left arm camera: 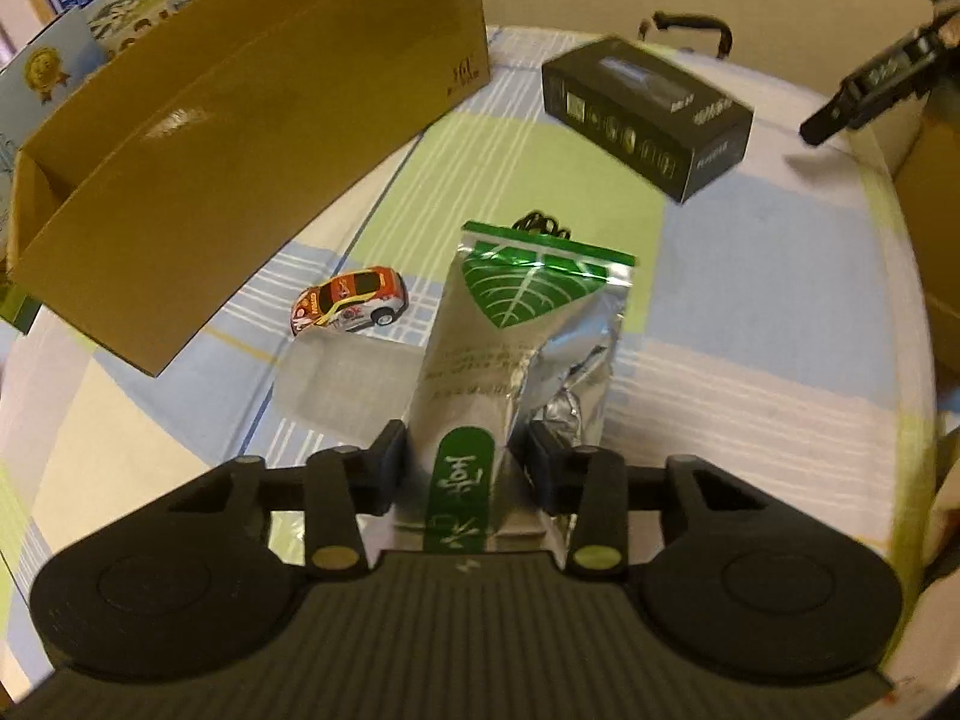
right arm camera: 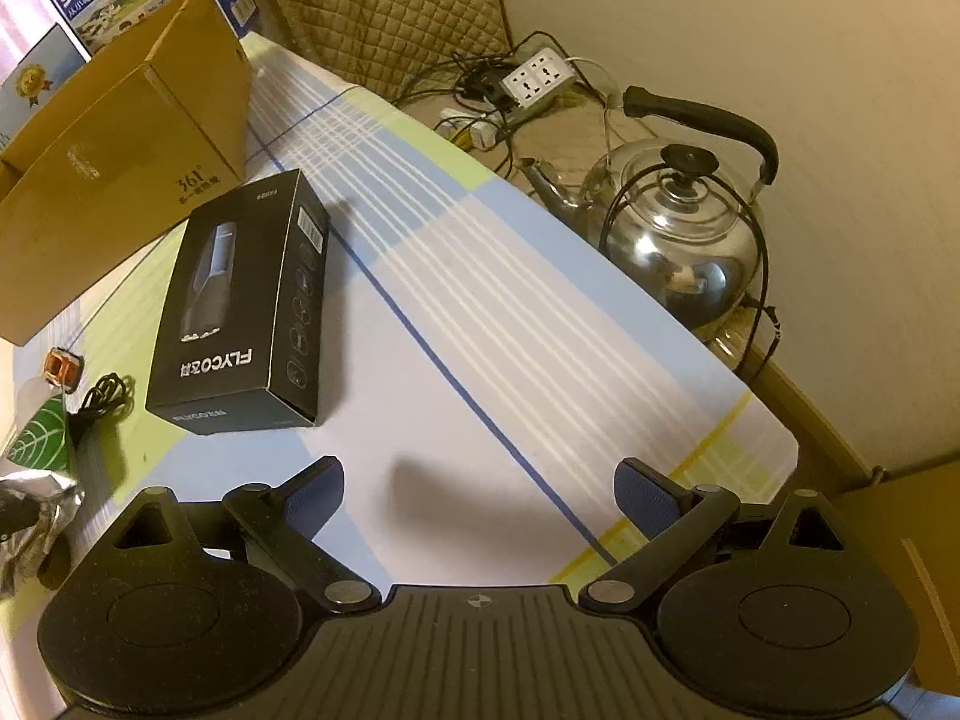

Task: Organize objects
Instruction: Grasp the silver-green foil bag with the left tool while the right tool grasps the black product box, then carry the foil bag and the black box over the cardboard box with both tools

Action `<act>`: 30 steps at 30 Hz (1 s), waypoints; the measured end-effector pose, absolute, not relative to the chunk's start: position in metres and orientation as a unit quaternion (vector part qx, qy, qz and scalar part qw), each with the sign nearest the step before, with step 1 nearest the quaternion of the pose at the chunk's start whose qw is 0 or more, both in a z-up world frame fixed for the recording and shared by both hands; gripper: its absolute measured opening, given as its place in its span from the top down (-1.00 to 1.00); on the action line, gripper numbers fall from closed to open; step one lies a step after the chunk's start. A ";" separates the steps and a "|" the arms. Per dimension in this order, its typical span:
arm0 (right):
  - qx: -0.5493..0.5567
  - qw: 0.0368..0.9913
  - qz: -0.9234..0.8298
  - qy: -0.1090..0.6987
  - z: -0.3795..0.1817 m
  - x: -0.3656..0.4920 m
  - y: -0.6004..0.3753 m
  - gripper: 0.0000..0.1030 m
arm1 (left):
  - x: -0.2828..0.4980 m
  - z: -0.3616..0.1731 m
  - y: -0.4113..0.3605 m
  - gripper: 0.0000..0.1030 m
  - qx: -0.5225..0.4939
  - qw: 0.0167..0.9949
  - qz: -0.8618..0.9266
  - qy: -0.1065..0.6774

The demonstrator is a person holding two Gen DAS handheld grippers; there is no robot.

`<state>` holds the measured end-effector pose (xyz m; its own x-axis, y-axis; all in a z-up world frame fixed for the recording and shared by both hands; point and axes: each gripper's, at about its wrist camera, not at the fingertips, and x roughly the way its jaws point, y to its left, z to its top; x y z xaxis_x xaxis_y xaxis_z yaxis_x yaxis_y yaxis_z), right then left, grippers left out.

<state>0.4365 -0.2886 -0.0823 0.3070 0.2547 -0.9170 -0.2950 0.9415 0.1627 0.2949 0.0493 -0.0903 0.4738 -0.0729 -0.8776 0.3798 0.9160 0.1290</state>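
My left gripper (left arm camera: 462, 450) is shut on a silver foil pouch (left arm camera: 516, 330) with a green leaf print and holds it above the checked cloth. The pouch also shows at the left edge of the right wrist view (right arm camera: 36, 438). A small red and white toy car (left arm camera: 351, 300) lies on the cloth left of the pouch. A black FLYCO box (right arm camera: 240, 312) lies flat on the cloth and also shows in the left wrist view (left arm camera: 648, 120). My right gripper (right arm camera: 480, 498) is open and empty above the cloth, right of the black box.
An open cardboard box (left arm camera: 198, 180) stands at the back left, also seen in the right wrist view (right arm camera: 120, 168). A coiled black cable (right arm camera: 105, 396) lies by the black box. A steel kettle (right arm camera: 678, 240) and a power strip (right arm camera: 537, 81) sit beyond the table edge.
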 end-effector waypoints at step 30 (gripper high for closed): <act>-0.084 0.814 0.264 0.510 -0.091 0.483 -0.149 -0.84 | 0.251 -0.017 0.116 0.29 -0.109 0.874 0.187 0.435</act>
